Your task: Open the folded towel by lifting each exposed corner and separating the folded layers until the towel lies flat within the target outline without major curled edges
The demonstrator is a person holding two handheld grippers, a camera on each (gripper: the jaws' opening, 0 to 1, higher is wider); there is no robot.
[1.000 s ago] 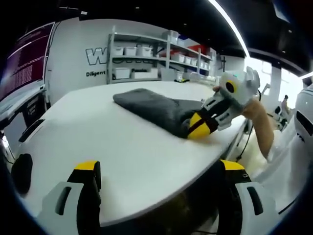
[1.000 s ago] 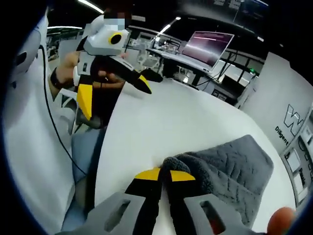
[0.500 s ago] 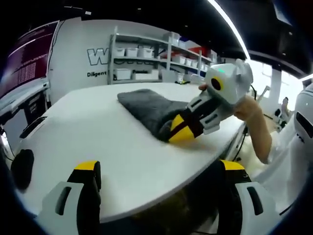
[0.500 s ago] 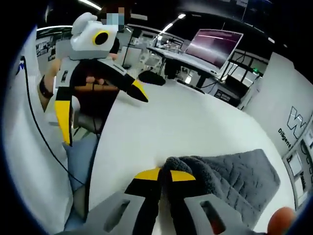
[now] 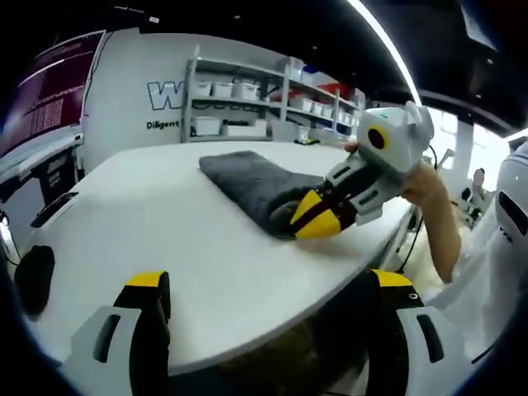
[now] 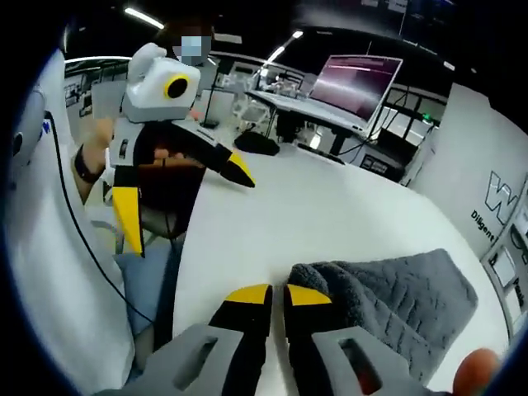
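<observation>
A grey quilted towel (image 5: 247,175) lies folded on the white table (image 5: 165,223). Its near corner is curled up into a lump. My right gripper (image 5: 318,219) comes in from the right, its yellow tips close together on that bunched corner. In the right gripper view the towel (image 6: 396,289) rolls up right at the tips of the right gripper (image 6: 278,294), which show a thin gap. My left gripper (image 5: 270,282) is open wide over the near table edge, well short of the towel. The left gripper (image 6: 183,196) is held by a hand beyond the table (image 6: 289,206).
Shelves with white bins (image 5: 247,91) stand behind the table. A dark rounded object (image 5: 35,279) lies at the table's left edge. A lit monitor (image 6: 355,78) and desks stand across the room. A person (image 6: 91,157) stands at the table edge.
My right gripper dragged the towel corner left, folding it over into a lump, then eased back right a little. The left gripper stayed open and in place.
</observation>
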